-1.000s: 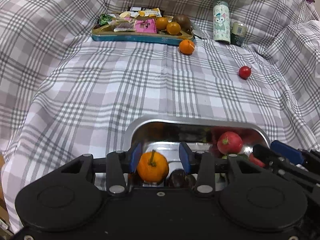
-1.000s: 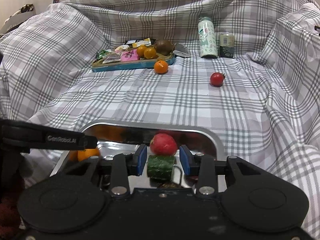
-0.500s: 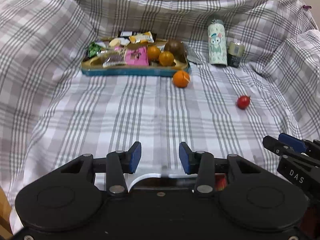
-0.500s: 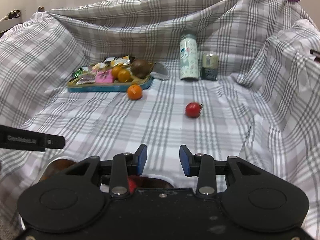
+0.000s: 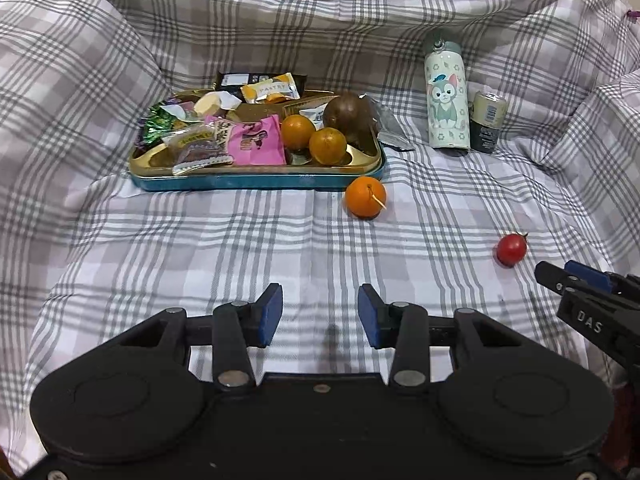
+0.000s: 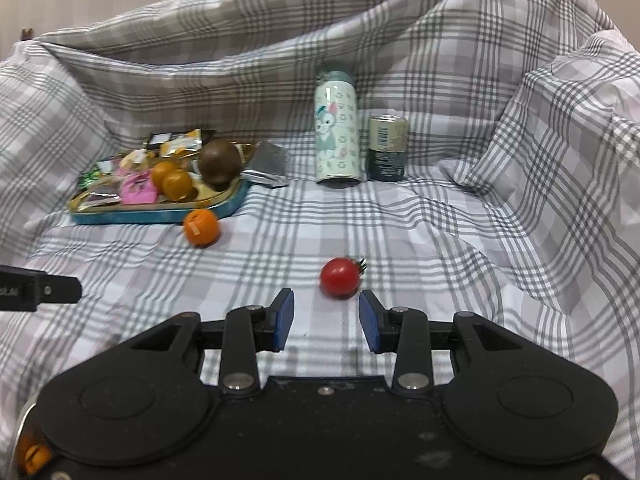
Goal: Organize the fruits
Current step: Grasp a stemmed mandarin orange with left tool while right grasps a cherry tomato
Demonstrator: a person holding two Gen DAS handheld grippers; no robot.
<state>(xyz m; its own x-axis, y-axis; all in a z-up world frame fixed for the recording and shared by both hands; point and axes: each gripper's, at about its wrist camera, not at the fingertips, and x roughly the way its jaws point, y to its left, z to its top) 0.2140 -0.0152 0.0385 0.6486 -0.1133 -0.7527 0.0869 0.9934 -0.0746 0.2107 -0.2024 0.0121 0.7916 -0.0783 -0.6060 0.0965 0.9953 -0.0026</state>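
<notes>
A loose orange [image 5: 365, 201] lies on the plaid cloth just in front of the teal tray's [image 5: 256, 181] right corner; it also shows in the right wrist view [image 6: 201, 227]. A small red tomato [image 6: 340, 277] lies just ahead of my right gripper [image 6: 326, 318], which is open and empty. The tomato also shows in the left wrist view [image 5: 511, 249]. My left gripper [image 5: 319, 312] is open and empty, well short of the orange. On the tray sit two oranges [image 5: 312, 138] and a brown round fruit [image 5: 348, 115].
Snack packets [image 5: 224, 132] fill the tray's left side. A cat-print bottle [image 5: 446, 98] and a small can [image 5: 487, 122] stand at the back right. The cloth rises in folds on all sides. My right gripper's finger [image 5: 576, 280] shows at the left view's right edge.
Both grippers have left the metal bowl, each leaving its fruit there, and moved forward. The bowl has dropped out of view. The right gripper now has the tomato just ahead.
</notes>
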